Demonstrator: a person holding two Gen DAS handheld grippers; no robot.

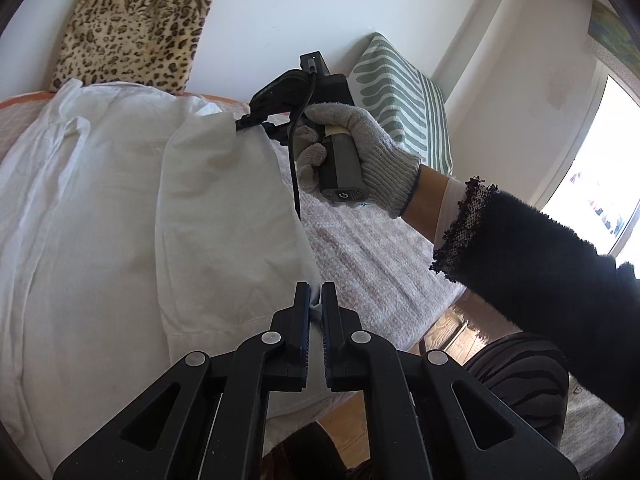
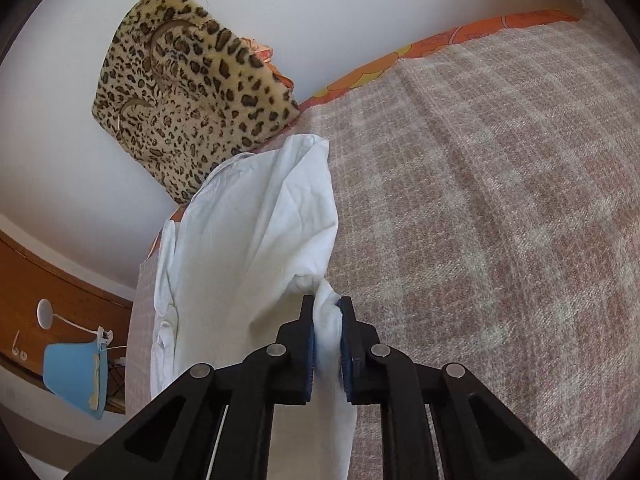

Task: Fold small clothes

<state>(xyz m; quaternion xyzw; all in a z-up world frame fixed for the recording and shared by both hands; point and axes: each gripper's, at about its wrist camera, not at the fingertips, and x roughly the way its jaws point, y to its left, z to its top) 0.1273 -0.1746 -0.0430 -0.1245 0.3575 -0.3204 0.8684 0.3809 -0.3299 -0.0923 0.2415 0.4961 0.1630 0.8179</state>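
A white garment (image 1: 132,208) lies spread on a pinkish checked blanket (image 1: 372,252). My left gripper (image 1: 315,294) is shut on its near right edge, a thin fold of cloth pinched between the pads. In the left wrist view the right gripper (image 1: 250,122), held by a gloved hand (image 1: 360,148), grips the far right corner of the garment. In the right wrist view my right gripper (image 2: 326,308) is shut on a bunched white fold of the garment (image 2: 248,248), which hangs to the left of the jaws.
A leopard-print cushion (image 1: 132,24) leans on the white wall behind the bed. A green striped pillow (image 1: 404,92) stands at the right. A person's dark sleeve (image 1: 540,256) crosses the right side. A blue lamp (image 2: 76,372) sits by a wooden ledge at left.
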